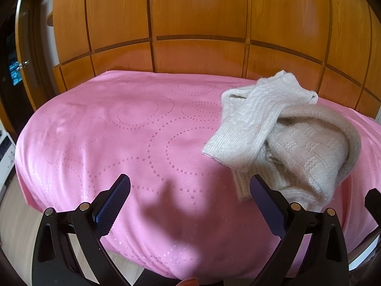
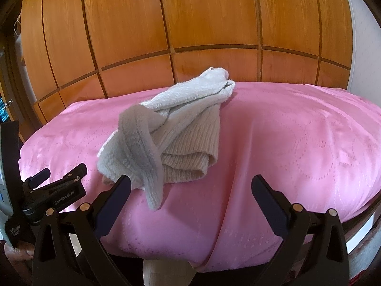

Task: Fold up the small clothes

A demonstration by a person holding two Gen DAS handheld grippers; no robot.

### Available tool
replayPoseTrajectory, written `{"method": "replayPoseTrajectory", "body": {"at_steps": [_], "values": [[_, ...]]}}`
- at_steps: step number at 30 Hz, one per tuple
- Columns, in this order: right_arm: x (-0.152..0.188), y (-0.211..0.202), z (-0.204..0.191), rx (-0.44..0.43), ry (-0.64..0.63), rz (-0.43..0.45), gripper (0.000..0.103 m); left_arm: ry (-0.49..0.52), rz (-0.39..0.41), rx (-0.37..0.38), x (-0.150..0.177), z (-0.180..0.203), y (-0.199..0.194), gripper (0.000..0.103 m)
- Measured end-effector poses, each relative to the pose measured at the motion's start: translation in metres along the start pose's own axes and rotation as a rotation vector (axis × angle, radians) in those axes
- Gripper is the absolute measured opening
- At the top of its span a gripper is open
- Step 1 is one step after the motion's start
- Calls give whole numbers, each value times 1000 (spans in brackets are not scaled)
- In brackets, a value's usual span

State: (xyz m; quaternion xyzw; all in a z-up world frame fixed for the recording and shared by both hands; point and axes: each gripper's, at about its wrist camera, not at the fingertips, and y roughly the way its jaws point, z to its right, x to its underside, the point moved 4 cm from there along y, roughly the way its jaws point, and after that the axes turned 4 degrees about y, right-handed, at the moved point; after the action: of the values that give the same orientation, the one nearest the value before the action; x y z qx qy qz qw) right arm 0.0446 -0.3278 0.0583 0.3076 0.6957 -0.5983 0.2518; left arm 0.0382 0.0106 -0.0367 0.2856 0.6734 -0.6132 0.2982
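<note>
A crumpled cream and beige knitted garment (image 1: 281, 138) lies in a heap on the pink cloth (image 1: 119, 128), right of centre in the left wrist view. In the right wrist view the same knitted garment (image 2: 166, 131) sits left of centre, one ribbed sleeve hanging toward the front. My left gripper (image 1: 190, 186) is open above the cloth, its right finger just in front of the heap's near edge. My right gripper (image 2: 190, 186) is open too, its left finger close to the hanging sleeve. Neither holds anything.
A wooden panelled wardrobe (image 1: 190, 23) stands right behind the covered surface. The left gripper's body (image 2: 54, 190) shows at the left of the right wrist view. The pink cloth (image 2: 297, 138) spreads wide to the right of the garment. A doorway (image 1: 16, 71) is at far left.
</note>
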Motion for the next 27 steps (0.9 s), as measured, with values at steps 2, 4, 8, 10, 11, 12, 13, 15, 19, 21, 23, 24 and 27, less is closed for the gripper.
{"method": "replayPoseTrajectory", "body": {"at_steps": [2, 4, 8, 10, 11, 12, 13, 15, 19, 21, 23, 24, 27], "values": [[-5, -1, 1, -2, 2, 10, 100, -4, 3, -4, -1, -2, 1, 99], [-12, -2, 3, -4, 8, 22, 100, -8, 1, -5, -1, -1, 2, 99], [-29, -2, 5, -18, 14, 41, 97, -13, -4, -8, -2, -3, 5, 99], [-39, -2, 5, -29, 19, 55, 96, -16, -7, -8, -2, -5, 6, 99], [-44, -1, 4, -35, 19, 60, 95, -16, -8, -9, -2, -5, 7, 99], [-48, -1, 3, -41, 19, 65, 94, -16, -10, -9, -2, -5, 8, 99], [-54, 1, 2, -49, 18, 68, 93, -16, -12, -8, -2, -5, 8, 99], [-62, 4, 1, -69, 23, 70, 92, -16, -16, -10, -1, -6, 10, 99], [-82, 14, -6, -120, 16, 61, 87, -20, -30, -6, 1, -8, 15, 99], [-94, 24, -10, -170, 31, 25, 81, -29, -37, 9, 1, -11, 18, 99], [-108, 42, -12, -231, 57, -41, 76, -57, -36, 38, -1, -17, 20, 99], [-113, 52, -13, -254, 79, -80, 73, -68, -35, 51, -2, -19, 20, 99], [-129, 94, -17, -334, 172, -222, 66, -95, -34, 98, -5, -27, 20, 99]]}}
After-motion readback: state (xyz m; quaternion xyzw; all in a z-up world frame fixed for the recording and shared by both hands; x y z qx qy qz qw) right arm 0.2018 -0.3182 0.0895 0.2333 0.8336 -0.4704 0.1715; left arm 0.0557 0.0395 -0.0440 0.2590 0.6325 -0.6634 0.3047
